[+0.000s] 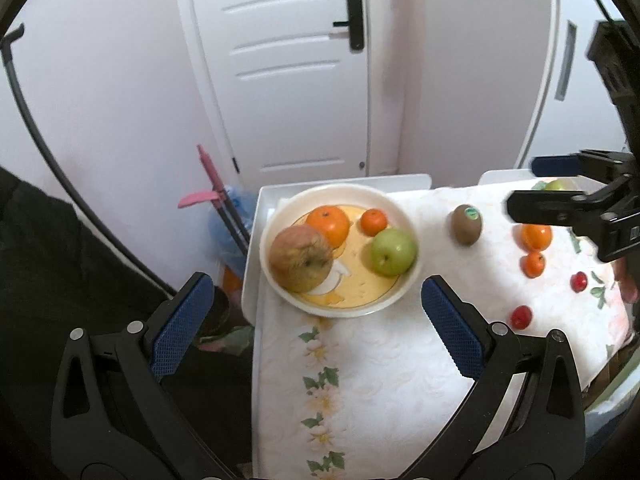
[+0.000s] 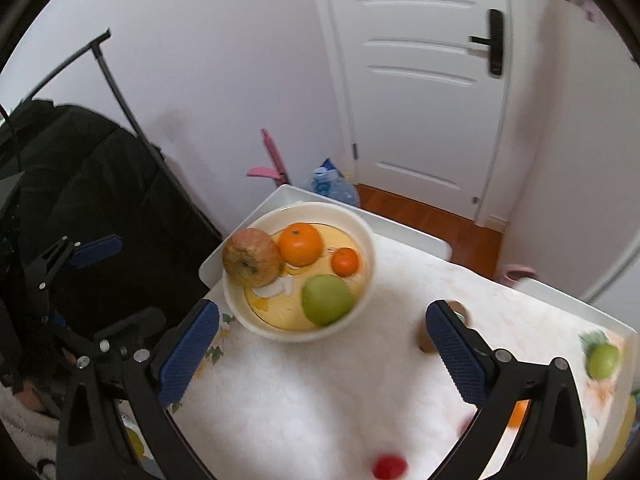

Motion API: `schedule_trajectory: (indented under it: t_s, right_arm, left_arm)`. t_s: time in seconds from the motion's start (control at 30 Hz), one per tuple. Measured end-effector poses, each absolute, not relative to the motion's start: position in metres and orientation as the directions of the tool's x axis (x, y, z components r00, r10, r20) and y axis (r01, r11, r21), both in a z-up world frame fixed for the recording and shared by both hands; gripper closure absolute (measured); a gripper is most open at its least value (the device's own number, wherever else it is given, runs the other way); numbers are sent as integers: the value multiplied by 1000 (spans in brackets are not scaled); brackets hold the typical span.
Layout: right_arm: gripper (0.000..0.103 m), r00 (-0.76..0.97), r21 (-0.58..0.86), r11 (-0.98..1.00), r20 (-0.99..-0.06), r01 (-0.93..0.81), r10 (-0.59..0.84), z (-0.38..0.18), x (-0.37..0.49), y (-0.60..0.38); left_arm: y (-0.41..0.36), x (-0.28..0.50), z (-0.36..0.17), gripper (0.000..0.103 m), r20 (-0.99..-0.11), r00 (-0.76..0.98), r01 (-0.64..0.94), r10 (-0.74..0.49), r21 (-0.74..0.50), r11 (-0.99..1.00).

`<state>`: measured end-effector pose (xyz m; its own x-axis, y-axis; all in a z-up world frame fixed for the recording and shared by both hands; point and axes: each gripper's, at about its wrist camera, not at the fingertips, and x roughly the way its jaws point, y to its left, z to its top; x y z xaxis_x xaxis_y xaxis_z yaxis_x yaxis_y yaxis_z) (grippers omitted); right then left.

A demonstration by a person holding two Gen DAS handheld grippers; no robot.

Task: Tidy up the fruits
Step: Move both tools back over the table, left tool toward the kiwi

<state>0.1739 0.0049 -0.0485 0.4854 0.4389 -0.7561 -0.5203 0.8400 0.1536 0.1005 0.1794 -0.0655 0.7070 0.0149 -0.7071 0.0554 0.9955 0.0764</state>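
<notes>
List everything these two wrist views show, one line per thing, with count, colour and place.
Bowl: 1, cream with yellow inside, far left of the table.
Apples in the bowl: 2, one reddish-brown, one green.
Oranges in the bowl: 2, one large, one small.
Kiwi: 1, brown, on the cloth right of the bowl.
Loose oranges: 2, one larger, one smaller, right side.
Small red fruits: 2, right side.
Loose green apple: 1, far right corner.
Tablecloth: 1, white, floral.
Door: 1, white, behind.
Left gripper: 1, black with blue pads, open, empty.
Right gripper: 1, same colours, open, empty.
</notes>
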Motion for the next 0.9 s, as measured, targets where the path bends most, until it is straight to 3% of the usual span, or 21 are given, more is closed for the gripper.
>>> schedule_trajectory:
  t_s: [0.43, 0.9]
  right_arm:
    - [0, 610, 67, 973, -769, -220, 190, -33, 126, -88]
    - [0, 566, 125, 988, -810, -87, 153, -72, 143, -152]
  left_arm:
    - [128, 129, -66, 0, -701, 697, 254, -155, 39, 966]
    - [45, 185, -104, 0, -756, 621, 373, -207, 53, 926]
